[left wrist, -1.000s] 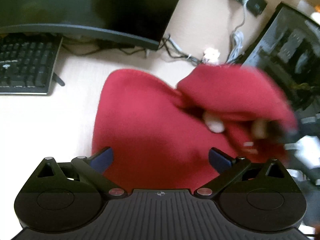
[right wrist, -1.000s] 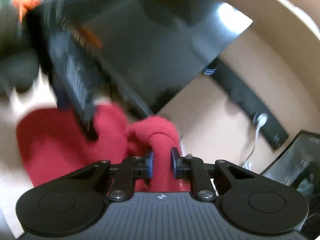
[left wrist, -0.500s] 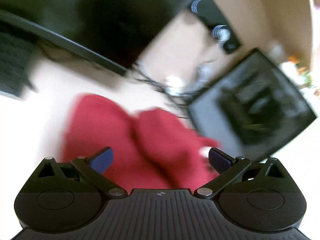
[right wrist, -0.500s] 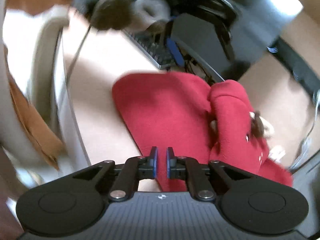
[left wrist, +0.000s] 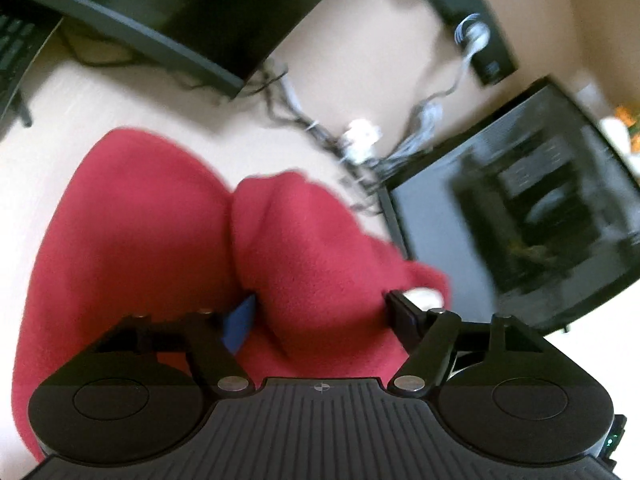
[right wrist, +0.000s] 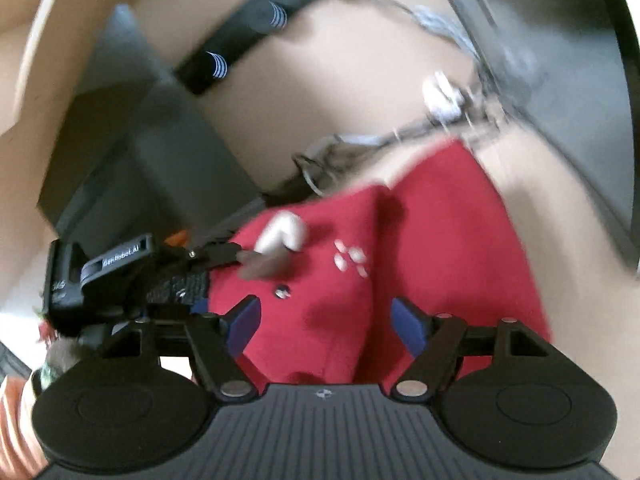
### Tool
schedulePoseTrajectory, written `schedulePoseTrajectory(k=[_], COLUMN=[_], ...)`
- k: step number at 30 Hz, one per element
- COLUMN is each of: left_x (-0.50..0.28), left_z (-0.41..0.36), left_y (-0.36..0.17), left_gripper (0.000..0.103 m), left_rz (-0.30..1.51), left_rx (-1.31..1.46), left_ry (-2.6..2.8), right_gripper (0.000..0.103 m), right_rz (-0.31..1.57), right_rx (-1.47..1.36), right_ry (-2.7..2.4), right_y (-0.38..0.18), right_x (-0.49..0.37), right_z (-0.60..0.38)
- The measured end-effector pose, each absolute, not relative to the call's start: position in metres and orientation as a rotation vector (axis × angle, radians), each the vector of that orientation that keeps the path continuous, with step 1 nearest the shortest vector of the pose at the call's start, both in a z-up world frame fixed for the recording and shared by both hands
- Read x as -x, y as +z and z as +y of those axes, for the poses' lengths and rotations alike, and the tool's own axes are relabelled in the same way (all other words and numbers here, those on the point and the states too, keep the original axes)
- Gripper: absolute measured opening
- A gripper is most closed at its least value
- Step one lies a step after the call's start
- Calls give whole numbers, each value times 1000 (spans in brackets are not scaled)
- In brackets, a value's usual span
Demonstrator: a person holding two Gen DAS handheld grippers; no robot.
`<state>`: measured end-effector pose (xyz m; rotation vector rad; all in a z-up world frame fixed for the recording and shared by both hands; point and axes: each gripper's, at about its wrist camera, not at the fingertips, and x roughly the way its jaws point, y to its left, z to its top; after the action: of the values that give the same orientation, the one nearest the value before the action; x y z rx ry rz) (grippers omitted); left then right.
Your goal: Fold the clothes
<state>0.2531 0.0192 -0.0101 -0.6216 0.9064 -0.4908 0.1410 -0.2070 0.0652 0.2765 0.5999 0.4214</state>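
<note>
A red fleece garment [left wrist: 140, 240] lies bunched on the pale desk [left wrist: 52, 132]. My left gripper [left wrist: 322, 312] is open, and a raised fold of the red cloth [left wrist: 320, 248] sits between its two fingers. In the right wrist view the garment [right wrist: 460, 240] shows a white flower pattern [right wrist: 352, 260] and a small white and brown decoration [right wrist: 280, 236]. My right gripper [right wrist: 326, 320] stands open just above that patterned part, gripping nothing. The left gripper's black housing [right wrist: 104, 268] reaches in from the left at the cloth's edge.
A dark monitor [left wrist: 160, 0] and a keyboard [left wrist: 12, 52] stand behind the garment. A glass-sided computer case [left wrist: 520, 220] is close on the right. Tangled cables [left wrist: 360, 140] and a black power strip [left wrist: 468, 20] run along the wall.
My right gripper, shut on a red fold a second ago, has opened and swung over the patterned part. My left gripper moved down onto the garment, its fingers narrowing around a fold.
</note>
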Motion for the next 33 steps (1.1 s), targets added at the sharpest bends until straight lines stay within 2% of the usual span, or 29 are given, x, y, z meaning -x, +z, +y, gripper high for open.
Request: schedulePoseTrajectory(k=[1, 2, 3, 4, 5, 6, 9, 11, 14, 16, 19, 26, 33], left_x=[-252, -250, -249, -247, -245, -241, -224, -214, -206, -205, -206, -209, -218], left_z=[18, 18, 17, 18, 18, 18, 21, 22, 18, 17, 22, 27, 23], left_y=[-11, -11, -8, -5, -1, 5, 25, 17, -6, -19, -20, 9, 22], left_gripper=[72, 66, 51, 42, 36, 27, 25, 25, 27, 33, 43, 45, 47], left_rz=[907, 904, 894, 882, 869, 847, 798, 831, 902, 929, 910, 832, 816], left_rx=[611, 601, 588, 573, 559, 536, 447, 388, 324, 301, 291, 325, 437], left_ry=[-487, -485, -491, -498, -505, -520, -563, -563, -530, -503, -490, -528, -566], right_gripper=[68, 54, 36, 30, 22, 19, 18, 18, 19, 21, 22, 30, 32], right_rz=[613, 627, 640, 654, 667, 681, 625, 613, 738, 827, 837, 831, 821], right_rx=[-294, -311, -329, -346, -364, -381, -305, -226, -128, -78, -62, -7, 7], right_ry=[418, 414, 411, 407, 403, 400, 439, 484, 479, 435, 402, 366, 360], right_y=[61, 57, 52, 48, 44, 39, 64, 77, 52, 27, 25, 22, 25], right_x=[-143, -146, -148, -151, -153, -155, -143, -131, -129, -135, -136, -139, -137], right_z=[-206, -206, -205, -205, -204, -204, -204, -205, -199, -192, -184, -180, -180])
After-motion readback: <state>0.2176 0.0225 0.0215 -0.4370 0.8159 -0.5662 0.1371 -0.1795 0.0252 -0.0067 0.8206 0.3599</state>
